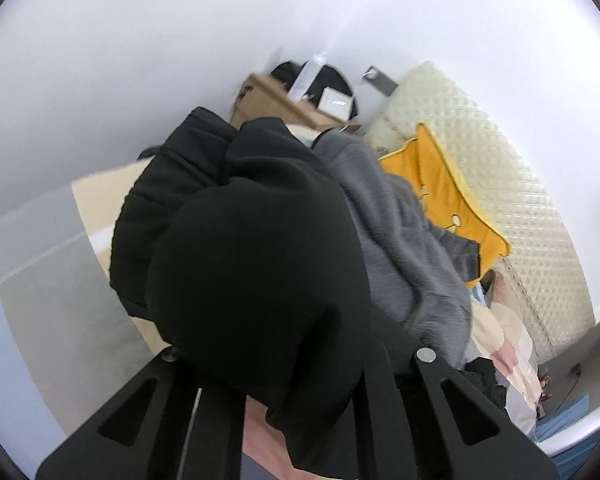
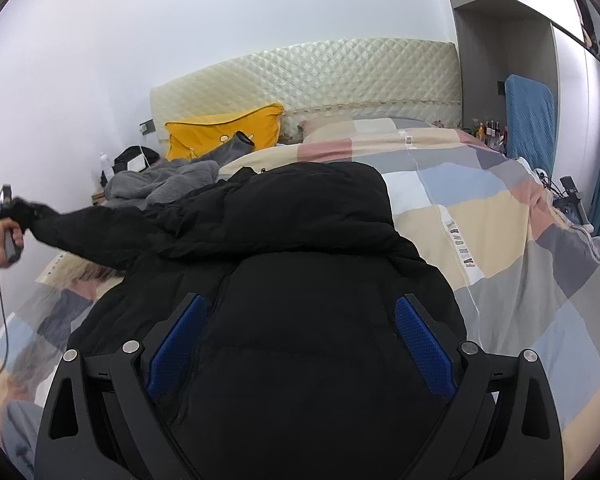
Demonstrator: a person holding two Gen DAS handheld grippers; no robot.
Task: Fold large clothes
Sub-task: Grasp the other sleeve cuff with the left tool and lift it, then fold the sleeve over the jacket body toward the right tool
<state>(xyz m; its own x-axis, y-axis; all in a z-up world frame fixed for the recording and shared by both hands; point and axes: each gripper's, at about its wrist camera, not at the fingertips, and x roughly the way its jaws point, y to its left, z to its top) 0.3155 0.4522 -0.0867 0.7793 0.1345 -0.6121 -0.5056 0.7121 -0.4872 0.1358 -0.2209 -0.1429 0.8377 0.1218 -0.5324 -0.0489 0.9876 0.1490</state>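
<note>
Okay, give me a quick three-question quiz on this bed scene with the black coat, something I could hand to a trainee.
1. True or false: the left gripper is shut on the sleeve of the black coat.
2. Multiple choice: what lies between the coat and the yellow pillow? A) a grey fleece garment B) a red towel C) a laptop
3. Fill in: the right gripper's jaws are ____ above the coat.

Key: 1 true; 2 A, the grey fleece garment; 3 open.
</note>
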